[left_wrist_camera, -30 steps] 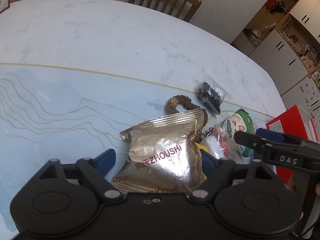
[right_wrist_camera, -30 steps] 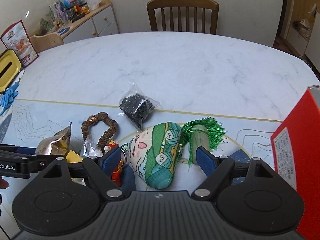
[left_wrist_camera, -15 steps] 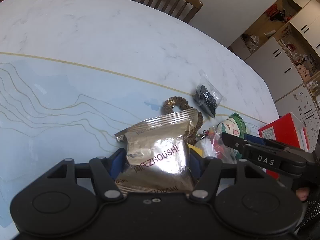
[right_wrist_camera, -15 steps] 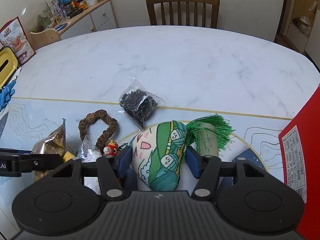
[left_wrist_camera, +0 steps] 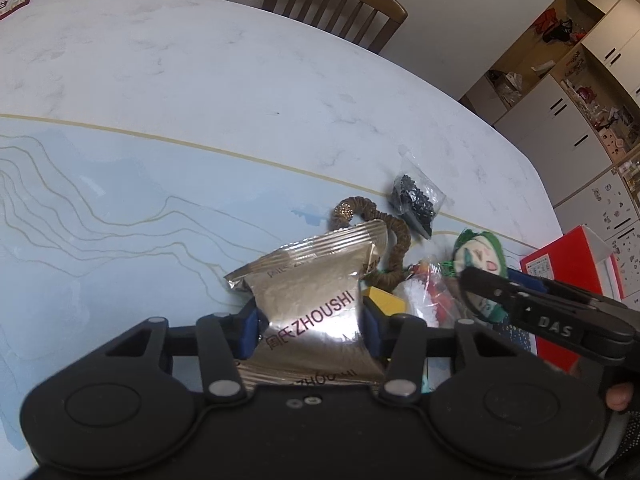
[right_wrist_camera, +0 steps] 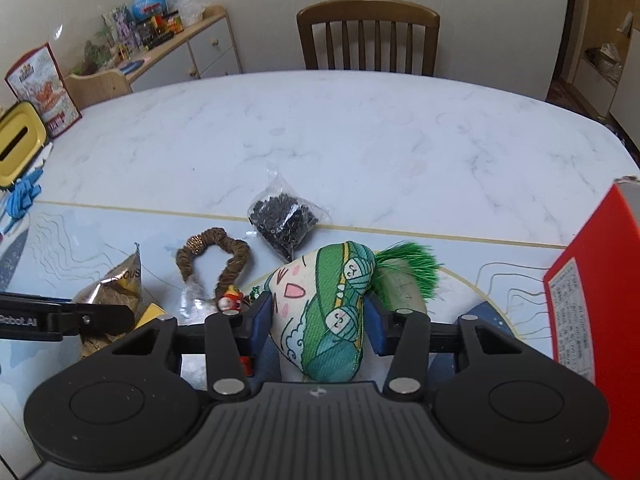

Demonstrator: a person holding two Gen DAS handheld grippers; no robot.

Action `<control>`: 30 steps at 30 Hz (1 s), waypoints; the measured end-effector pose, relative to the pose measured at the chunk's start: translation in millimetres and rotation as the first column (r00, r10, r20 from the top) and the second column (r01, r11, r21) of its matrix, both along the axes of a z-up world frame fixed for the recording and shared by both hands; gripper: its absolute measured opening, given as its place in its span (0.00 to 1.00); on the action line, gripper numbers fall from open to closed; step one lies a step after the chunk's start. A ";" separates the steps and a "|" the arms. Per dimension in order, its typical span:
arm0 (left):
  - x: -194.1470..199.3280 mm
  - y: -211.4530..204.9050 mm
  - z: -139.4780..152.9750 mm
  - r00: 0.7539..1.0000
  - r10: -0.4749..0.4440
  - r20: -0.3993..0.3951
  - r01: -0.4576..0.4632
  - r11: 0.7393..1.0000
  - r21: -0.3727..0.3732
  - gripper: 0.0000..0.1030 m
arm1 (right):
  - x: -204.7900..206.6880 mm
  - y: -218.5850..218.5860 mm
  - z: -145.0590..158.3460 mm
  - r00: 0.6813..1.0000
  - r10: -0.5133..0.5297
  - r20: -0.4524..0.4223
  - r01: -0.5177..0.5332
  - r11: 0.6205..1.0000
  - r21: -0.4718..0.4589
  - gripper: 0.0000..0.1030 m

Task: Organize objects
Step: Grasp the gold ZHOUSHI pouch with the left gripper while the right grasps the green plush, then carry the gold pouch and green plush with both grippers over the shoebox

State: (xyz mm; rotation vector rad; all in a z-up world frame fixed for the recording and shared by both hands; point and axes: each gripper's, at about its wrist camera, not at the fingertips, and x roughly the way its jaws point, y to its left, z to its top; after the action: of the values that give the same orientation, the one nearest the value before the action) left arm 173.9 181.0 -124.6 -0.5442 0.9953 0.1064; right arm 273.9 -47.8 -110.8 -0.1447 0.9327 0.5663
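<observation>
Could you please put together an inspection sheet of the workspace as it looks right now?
Surface: white marble table with a pale blue mat over its near part.
Job's things: gold snack packet, green plush pouch, brown scrunchie, clear bag of black beads, red box.
Clutter: small red toy figure, yellow block.
Grippers: left gripper shut on the packet; right gripper shut on the pouch.
Cables: nothing seen.
Surroundings: wooden chair, sideboard with toys, white cabinets.
</observation>
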 end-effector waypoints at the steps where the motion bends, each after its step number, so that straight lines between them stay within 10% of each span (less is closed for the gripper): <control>1: -1.4 0.0 1.4 1.000 0.002 0.004 -0.002 1.000 -0.002 0.46 | -1.4 -3.0 3.7 1.000 -0.002 0.003 0.002 1.000 0.009 0.45; 30: -10.8 -106.1 112.1 0.981 -0.159 0.115 0.158 0.987 0.016 0.46 | -47.0 -142.2 135.1 0.991 -0.078 0.113 0.054 0.977 0.208 0.45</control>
State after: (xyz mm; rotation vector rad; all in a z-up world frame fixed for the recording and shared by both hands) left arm 163.1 74.8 -12.5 -0.4575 0.9210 -0.0627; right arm 226.8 -190.0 24.3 0.0374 0.7542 0.5821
